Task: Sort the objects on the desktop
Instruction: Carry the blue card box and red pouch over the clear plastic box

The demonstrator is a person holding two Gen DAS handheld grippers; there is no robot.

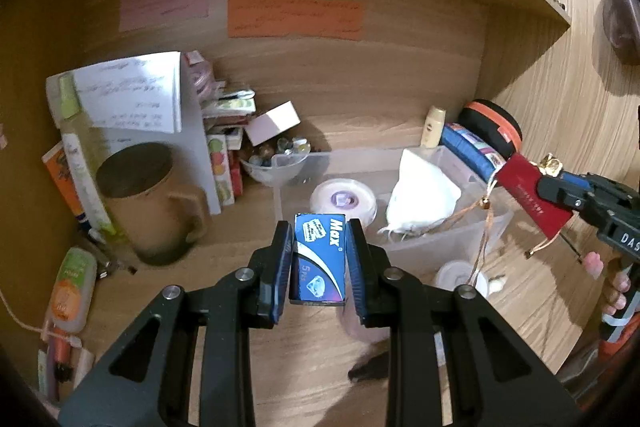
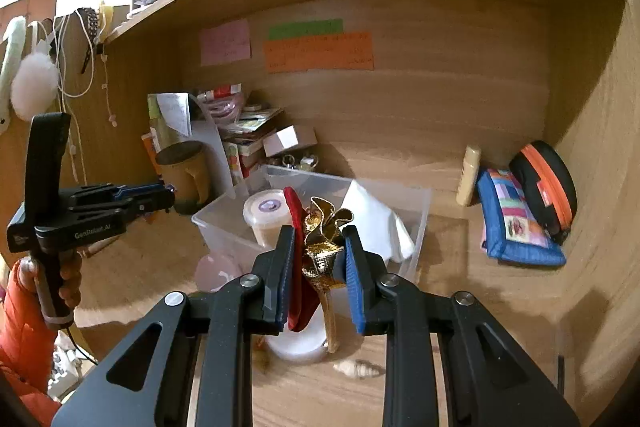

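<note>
Blue box clamped between left gripper pads, over the desk.

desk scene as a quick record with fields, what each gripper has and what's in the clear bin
left gripper: shut on blue Max box
right gripper: shut on red card with gold foil ornament
clear bin: holds a round lidded tub and a white mask
left of bin: brown mug
right of bin: blue pouch, black and orange case
back wall: pink, green and orange notes
</note>
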